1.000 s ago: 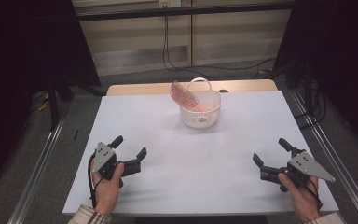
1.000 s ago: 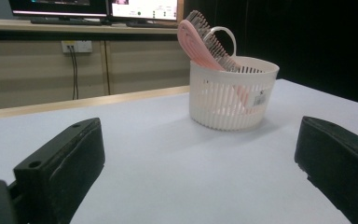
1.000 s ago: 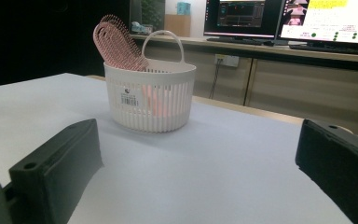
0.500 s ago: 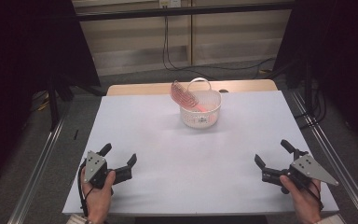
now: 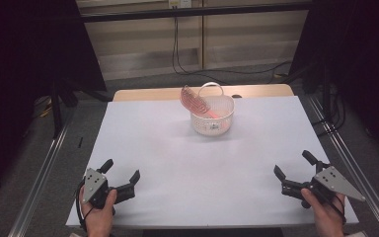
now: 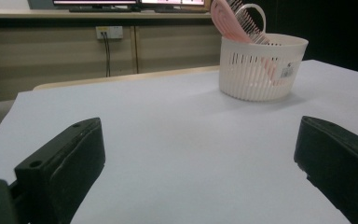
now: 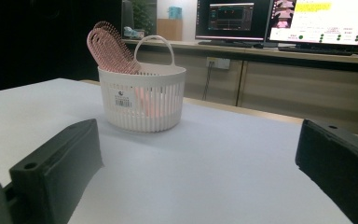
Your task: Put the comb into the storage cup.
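Observation:
A small white slotted basket (image 5: pixel 212 116) with a hoop handle stands at the far middle of the white table (image 5: pixel 177 153). A pink hairbrush (image 5: pixel 193 100) leans inside it, its bristled head sticking out over the rim. The basket (image 6: pixel 260 65) and hairbrush (image 6: pixel 230 16) appear far ahead in the left gripper view, and the basket (image 7: pixel 142 100) and hairbrush (image 7: pixel 111 46) likewise in the right gripper view. My left gripper (image 5: pixel 121 171) rests open at the near left corner. My right gripper (image 5: pixel 293 165) is open at the near right corner. Neither holds anything.
Wooden cabinets with cables run behind the table. Monitors (image 7: pixel 279 23) sit on a counter beyond the basket. Metal rails (image 5: pixel 39 182) flank both table sides. Bare tabletop lies between the grippers and the basket.
My left gripper has drawn back toward the near left table edge and lower. The right gripper has shifted slightly nearer too. Basket and brush have not moved.

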`<state>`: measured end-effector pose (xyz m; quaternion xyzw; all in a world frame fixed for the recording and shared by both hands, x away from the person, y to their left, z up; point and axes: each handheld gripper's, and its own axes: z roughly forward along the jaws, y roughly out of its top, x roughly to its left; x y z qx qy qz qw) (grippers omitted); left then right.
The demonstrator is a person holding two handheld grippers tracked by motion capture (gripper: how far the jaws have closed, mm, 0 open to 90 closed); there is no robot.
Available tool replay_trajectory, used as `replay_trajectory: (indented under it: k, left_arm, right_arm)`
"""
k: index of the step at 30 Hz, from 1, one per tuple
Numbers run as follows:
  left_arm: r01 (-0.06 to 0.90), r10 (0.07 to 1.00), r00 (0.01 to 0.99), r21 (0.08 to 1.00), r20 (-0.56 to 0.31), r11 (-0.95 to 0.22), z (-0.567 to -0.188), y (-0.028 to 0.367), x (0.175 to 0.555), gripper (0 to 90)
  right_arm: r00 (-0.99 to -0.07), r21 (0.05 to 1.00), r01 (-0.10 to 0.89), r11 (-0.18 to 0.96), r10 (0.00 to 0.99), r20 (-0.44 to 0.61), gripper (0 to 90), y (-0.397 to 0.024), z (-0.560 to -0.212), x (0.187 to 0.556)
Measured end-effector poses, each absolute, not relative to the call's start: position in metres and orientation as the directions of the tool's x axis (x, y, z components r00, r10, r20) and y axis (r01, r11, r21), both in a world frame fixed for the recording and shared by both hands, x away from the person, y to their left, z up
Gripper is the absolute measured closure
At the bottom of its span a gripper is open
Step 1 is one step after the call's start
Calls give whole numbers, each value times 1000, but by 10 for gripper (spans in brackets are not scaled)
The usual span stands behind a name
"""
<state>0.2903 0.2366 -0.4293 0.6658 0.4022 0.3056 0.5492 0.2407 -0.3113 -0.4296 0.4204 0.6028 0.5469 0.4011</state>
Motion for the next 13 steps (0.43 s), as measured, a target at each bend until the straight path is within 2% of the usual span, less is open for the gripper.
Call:
replay_trajectory:
  k: [13]
  left_arm:
    - [185, 855, 516, 981, -49, -55, -427, 237, 292, 26]
  right_arm:
    - [-325, 997, 64, 46, 945, -22, 3, -310, -431, 246]
